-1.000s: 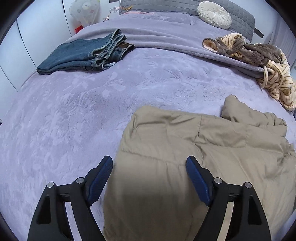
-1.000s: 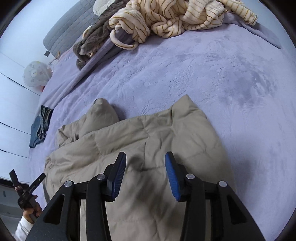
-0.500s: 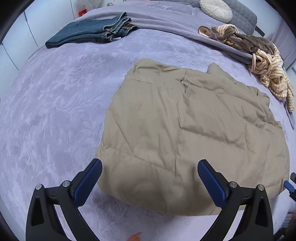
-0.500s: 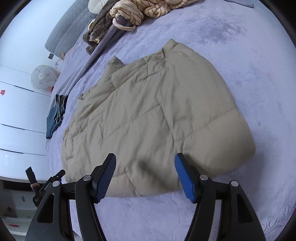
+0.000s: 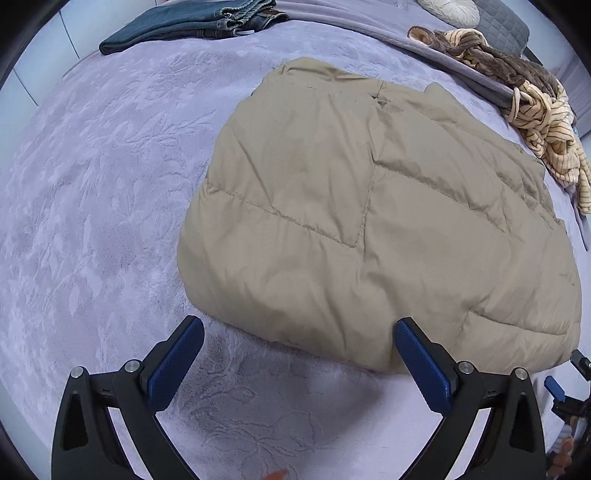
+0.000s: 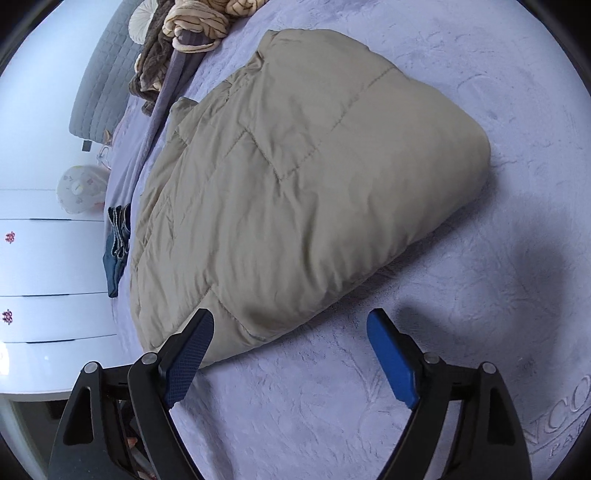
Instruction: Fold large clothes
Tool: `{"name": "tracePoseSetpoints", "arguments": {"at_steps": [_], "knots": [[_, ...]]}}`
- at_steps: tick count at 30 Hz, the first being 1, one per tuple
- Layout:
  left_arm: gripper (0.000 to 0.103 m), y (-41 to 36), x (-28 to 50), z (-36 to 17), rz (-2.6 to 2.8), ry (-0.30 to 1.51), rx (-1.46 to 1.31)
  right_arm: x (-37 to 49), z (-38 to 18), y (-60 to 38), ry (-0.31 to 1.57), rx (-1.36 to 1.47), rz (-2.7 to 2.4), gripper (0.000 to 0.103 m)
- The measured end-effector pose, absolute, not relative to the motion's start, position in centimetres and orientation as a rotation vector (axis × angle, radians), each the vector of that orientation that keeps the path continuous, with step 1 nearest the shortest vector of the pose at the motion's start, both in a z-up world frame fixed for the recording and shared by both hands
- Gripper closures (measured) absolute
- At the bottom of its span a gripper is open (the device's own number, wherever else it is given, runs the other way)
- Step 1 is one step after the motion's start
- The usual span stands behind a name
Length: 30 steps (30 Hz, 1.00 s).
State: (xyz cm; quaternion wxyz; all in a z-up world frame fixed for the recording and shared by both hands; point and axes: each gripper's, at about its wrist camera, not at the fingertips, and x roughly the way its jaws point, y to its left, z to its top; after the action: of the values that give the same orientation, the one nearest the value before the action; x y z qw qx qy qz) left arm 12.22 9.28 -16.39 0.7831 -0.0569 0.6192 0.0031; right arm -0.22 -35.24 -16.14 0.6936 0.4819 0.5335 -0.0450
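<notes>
A beige quilted puffer jacket (image 5: 369,206) lies folded on the lavender bed cover (image 5: 92,221). It also shows in the right wrist view (image 6: 295,184). My left gripper (image 5: 299,354) is open and empty, just short of the jacket's near edge. My right gripper (image 6: 291,343) is open and empty at the jacket's near right corner, its left finger (image 6: 188,354) in front of the jacket's edge. Neither gripper holds the jacket.
Folded blue jeans (image 5: 192,26) lie at the far left of the bed. A heap of striped and brown clothes (image 5: 524,96) lies at the far right, near a round cushion (image 5: 450,7) and grey headboard (image 6: 99,92). White drawers (image 6: 44,280) stand beside the bed.
Both grippers have drawn back from over the jacket toward the near bed edge and opened wider. The whole folded jacket now lies in front of them.
</notes>
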Motion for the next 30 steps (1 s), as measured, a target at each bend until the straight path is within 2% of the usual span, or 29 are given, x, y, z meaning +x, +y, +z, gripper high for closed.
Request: {"name": "tracePoseSetpoints", "arguments": {"at_steps": [6, 14, 15, 17, 22, 30], "knots": [[0.0, 9.1, 12.2, -16.8, -0.027, 1.339, -0.144, -0.1, -17.3, -35.9, 1.168, 1.135, -0.121, 0.014], [0.0, 10.4, 12.1, -17.8, -0.07, 1.346, -0.306, 0.7, -19.0, -36.5, 1.135, 1.225, -0.116, 0.013], [0.0, 10.5, 12.1, -17.9, -0.072, 1.345, -0.321, 0.8, -19.2, -36.5, 1.129, 1.234, -0.112, 0.011], [0.0, 10.7, 12.2, -18.1, -0.075, 1.347, -0.343, 1.3, -19.4, -36.4, 1.12, 1.253, -0.097, 0.0], [0.0, 11.5, 12.3, -18.5, -0.109, 1.339, -0.437, 2.6, -19.5, -36.0, 1.073, 1.311, -0.055, 0.0], [0.0, 14.7, 12.1, -22.2, -0.17, 1.333, -0.772, 2.8, -20.7, -36.0, 1.066, 1.367, -0.031, 0.0]]}}
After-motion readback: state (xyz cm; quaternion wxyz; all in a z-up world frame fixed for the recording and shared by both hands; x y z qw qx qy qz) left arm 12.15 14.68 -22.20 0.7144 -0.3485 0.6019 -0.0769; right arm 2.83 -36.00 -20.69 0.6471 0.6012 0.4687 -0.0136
